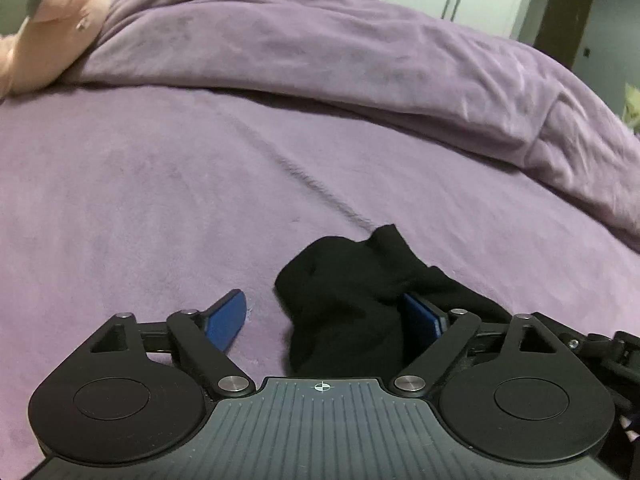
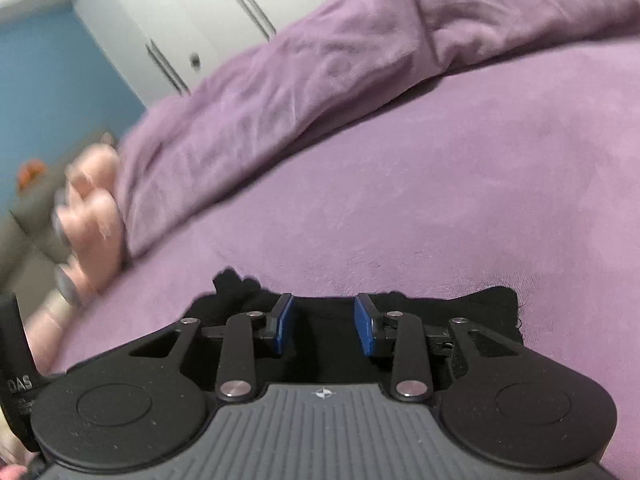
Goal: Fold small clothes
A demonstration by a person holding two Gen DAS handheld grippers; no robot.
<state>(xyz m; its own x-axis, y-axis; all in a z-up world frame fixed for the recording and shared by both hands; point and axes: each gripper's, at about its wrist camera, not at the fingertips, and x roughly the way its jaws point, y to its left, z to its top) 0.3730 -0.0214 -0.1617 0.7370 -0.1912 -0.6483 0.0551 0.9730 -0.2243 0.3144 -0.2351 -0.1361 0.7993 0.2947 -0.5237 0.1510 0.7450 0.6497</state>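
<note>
A small black garment (image 1: 352, 300) lies bunched on the purple bed cover (image 1: 160, 184). My left gripper (image 1: 324, 316) is open wide over it; the cloth lies between the jaws and drapes over the right blue pad (image 1: 424, 316), while the left pad (image 1: 226, 320) is bare. In the right wrist view the same black garment (image 2: 472, 312) lies flat under my right gripper (image 2: 324, 326), which is open with both blue pads (image 2: 282, 326) showing and nothing clamped between them.
A rumpled purple duvet (image 1: 360, 52) is heaped across the far side of the bed. A pink plush toy (image 1: 60, 20) sits at the far left, also blurred in the right wrist view (image 2: 92, 208). White wardrobe doors (image 2: 180, 20) stand behind.
</note>
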